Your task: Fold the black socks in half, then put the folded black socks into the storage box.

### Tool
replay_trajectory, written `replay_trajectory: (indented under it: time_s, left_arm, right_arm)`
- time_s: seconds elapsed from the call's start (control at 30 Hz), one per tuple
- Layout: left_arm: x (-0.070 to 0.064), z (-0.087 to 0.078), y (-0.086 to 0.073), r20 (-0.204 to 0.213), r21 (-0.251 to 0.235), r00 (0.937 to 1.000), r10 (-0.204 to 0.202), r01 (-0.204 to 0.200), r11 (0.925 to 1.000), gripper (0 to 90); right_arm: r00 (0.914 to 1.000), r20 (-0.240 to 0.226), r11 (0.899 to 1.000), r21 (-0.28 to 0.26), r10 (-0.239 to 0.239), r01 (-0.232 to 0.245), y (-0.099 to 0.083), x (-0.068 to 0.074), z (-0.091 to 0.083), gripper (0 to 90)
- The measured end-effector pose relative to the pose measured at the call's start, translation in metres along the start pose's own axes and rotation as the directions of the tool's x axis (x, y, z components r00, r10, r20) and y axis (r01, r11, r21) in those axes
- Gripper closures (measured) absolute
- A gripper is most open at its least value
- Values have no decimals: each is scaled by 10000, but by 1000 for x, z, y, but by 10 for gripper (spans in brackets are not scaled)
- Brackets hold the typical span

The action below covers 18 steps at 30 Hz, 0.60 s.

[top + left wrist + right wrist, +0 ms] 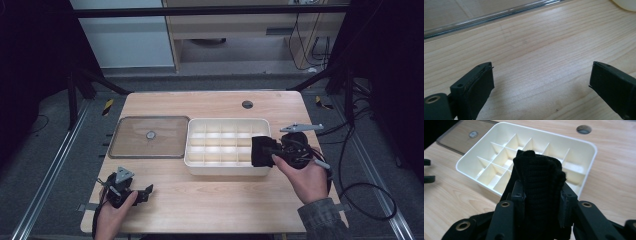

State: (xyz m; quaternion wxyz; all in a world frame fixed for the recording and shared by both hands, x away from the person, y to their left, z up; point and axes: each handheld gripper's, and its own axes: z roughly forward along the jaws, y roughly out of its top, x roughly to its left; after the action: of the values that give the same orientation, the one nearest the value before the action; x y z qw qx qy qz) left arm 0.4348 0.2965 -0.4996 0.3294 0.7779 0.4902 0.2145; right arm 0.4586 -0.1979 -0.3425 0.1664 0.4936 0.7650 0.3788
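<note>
A white divided box (227,125) (584,147) with several compartments sits mid-table. My right gripper (260,151) (540,192) hangs over the box's front right corner, shut on a folded black cloth (261,150) (537,177) that stands up between its jaws. The compartments I can see hold nothing. Down at the table's front left, my left gripper (145,192) (541,82) rests low over bare wood, jaws wide apart, nothing between them.
A clear flat lid (150,136) (461,135) with a small round knob lies left of the box; its edge (486,18) runs across the left gripper view. A round cable hole (247,104) (584,129) is at the table's far side. Cables trail off the right edge.
</note>
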Motion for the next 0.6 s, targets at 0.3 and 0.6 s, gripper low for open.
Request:
replay_trajectory:
  time_s: [0.3,0.6]
  left_arm:
    - [8,3,-1,-163,91,9997,-175,177,9998,52]
    - [11,8,-4,-298,77,9995,-115,117,9999,44]
  right_arm:
    - [9989,457,9999,77,-71,68,17,-16,-1,648]
    - [9969,678,9985,402,-397,371,30,-30,27,648]
